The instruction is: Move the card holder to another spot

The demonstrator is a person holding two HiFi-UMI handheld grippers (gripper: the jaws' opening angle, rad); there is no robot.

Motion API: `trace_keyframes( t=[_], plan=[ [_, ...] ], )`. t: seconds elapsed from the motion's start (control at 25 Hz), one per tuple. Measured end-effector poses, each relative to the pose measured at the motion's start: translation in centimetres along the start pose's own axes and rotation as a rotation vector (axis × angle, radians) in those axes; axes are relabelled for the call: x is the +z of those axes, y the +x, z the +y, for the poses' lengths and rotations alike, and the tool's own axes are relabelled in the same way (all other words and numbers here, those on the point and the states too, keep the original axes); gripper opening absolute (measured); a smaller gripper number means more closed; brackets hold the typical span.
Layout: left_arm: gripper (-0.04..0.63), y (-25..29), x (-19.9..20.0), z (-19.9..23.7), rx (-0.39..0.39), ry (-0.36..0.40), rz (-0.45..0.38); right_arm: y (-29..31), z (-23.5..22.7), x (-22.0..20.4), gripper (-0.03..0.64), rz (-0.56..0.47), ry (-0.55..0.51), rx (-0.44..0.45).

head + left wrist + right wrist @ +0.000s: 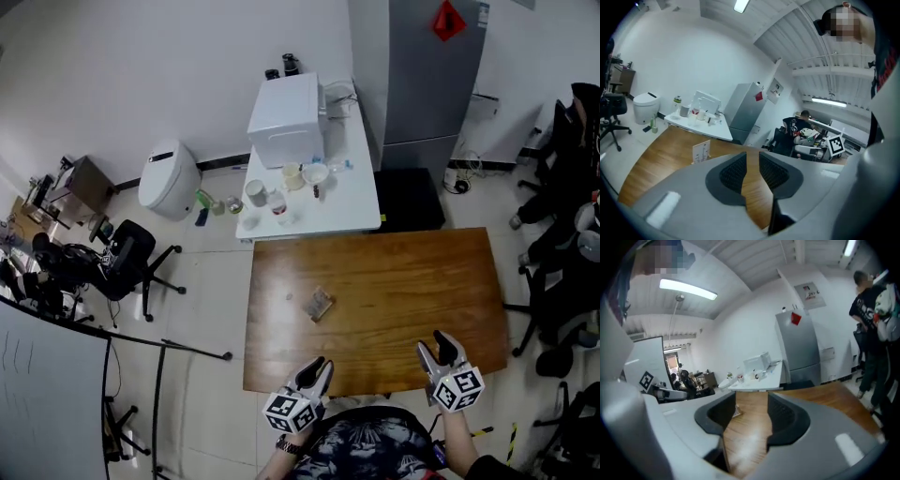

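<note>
The card holder (320, 303), a small clear stand with a pale card in it, stands upright near the middle of the brown wooden table (403, 281). Both grippers hover over the table's near edge, well short of it. My left gripper (321, 367) is shut with nothing in it; in the left gripper view the card holder (701, 151) shows left of the jaws (752, 157). My right gripper (438, 345) is open and empty, with a moderate gap between its jaws. In the right gripper view (751, 399) the card holder (736, 411) peeks out by the left jaw.
A white side table (328, 211) with cups, bottles and a white box appliance (286, 117) abuts the far edge. A grey fridge (431, 75) stands behind. Office chairs (131, 253) stand on the left; a seated person (572, 187) and more chairs are on the right.
</note>
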State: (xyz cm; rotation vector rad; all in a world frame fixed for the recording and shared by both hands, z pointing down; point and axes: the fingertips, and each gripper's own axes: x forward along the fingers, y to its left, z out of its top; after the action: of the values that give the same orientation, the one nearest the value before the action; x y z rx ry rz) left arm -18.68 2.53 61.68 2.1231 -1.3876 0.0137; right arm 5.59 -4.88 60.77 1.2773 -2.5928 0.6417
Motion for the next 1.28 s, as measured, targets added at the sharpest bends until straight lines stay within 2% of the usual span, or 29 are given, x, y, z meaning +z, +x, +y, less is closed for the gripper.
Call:
trace_keyframes(
  t=[0.24,0.4,0.56,1.28],
  plan=[
    [0.086,4.9,2.0,-5.6,-0.148,0.094,0.010,-6.5,-5.0,5.5,0.002,-0.221,0.028,-0.239],
    [0.086,5.6,2.4,-6.8,-0.170,0.135,-0.003,-6.5,-4.8,7.9,0.002,-0.264,-0.030,-0.240],
    [0.084,5.6,2.8,-6.8,-0.154,0.151,-0.019,-6.3,-4.3,8.9,0.002,-0.290,0.000,-0.226],
    [0.083,5.0,1.8,-6.5,-0.104,0.112,-0.025,-4.0,-3.0,8.4,0.002,-0.249,-0.016,-0.143]
  ],
)
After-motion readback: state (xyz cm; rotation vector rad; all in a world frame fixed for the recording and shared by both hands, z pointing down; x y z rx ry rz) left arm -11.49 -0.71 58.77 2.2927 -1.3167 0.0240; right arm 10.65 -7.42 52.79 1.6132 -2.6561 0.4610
